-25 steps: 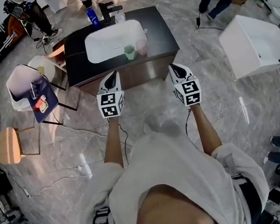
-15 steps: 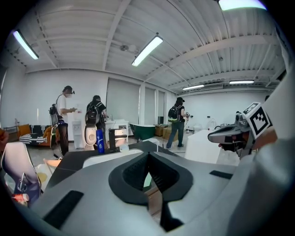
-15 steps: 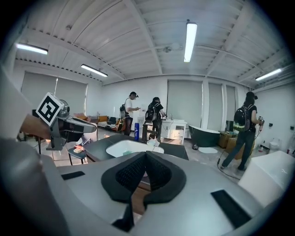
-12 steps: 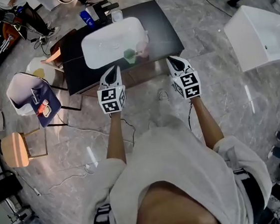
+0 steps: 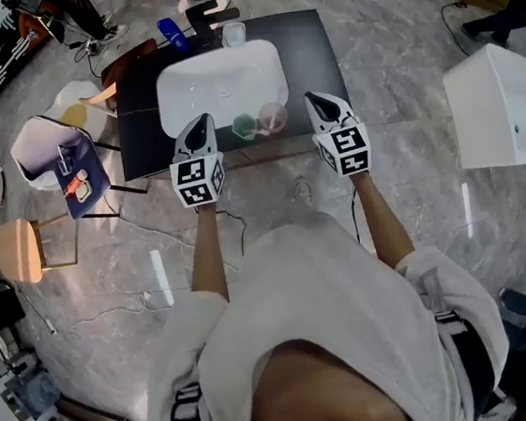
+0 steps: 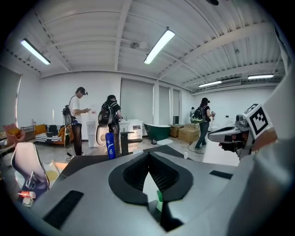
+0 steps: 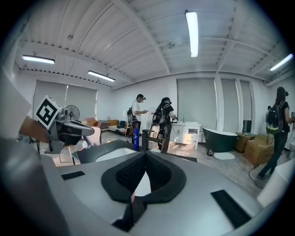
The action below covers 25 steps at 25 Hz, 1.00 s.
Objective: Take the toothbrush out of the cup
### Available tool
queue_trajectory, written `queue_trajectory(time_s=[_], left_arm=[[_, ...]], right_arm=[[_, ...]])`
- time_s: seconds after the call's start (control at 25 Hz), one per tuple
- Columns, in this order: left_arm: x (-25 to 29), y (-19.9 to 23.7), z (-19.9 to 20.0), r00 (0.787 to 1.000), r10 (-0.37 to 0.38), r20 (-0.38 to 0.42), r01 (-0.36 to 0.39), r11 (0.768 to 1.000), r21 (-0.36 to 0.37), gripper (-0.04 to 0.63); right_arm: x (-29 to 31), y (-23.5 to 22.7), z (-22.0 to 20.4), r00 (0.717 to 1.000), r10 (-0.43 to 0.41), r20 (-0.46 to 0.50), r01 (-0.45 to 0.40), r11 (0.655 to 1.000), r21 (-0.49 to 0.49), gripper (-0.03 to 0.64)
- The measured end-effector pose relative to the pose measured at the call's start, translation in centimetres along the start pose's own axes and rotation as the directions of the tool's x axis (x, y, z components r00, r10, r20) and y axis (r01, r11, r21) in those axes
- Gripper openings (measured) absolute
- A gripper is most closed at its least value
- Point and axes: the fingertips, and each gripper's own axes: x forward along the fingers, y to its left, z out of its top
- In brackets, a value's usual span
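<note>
A green cup (image 5: 246, 126) and a pink cup (image 5: 273, 116) stand side by side at the front rim of the white basin (image 5: 202, 89), set in a black counter (image 5: 306, 49). I cannot make out a toothbrush in either cup. My left gripper (image 5: 199, 124) hovers just left of the green cup, jaws shut and empty. My right gripper (image 5: 319, 102) hangs just right of the pink cup, also shut and empty. Below the left gripper (image 6: 148, 155) jaw tips a sliver of green cup (image 6: 159, 201) shows. The right gripper (image 7: 145, 154) view has a pink sliver (image 7: 133, 198) low between its jaws.
A blue bottle (image 5: 170, 31), a black faucet (image 5: 210, 15) and a clear cup (image 5: 234, 34) sit behind the basin. A white chair with a blue board (image 5: 61, 162) and a wooden stool (image 5: 18, 252) stand left; a white tub (image 5: 505, 116) right. Several people stand farther back.
The counter has drawn closer. Both grippers have moved forward from in front of the counter to its front edge, now flanking the two cups. Their jaws stay shut.
</note>
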Motion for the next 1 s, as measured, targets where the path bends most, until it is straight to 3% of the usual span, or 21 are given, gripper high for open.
queue_trajectory(time_s=[0.44,1.0], left_arm=[[3.1,1.6,-1.8,0.995,0.082,-0.058,-0.085,0.995,-0.043,0.026],[6.2,3.2,-4.9,0.992,-0.071,-0.107,0.065,0.996,-0.057,0.026]], right_arm=[[5.0,-2.3,-1.7,0.995,0.087,-0.042,-0.086,0.996,0.026,0.012],[6.0,0.7,-6.4,0.989,0.01,-0.15,0.006,0.994,0.107,0.012]])
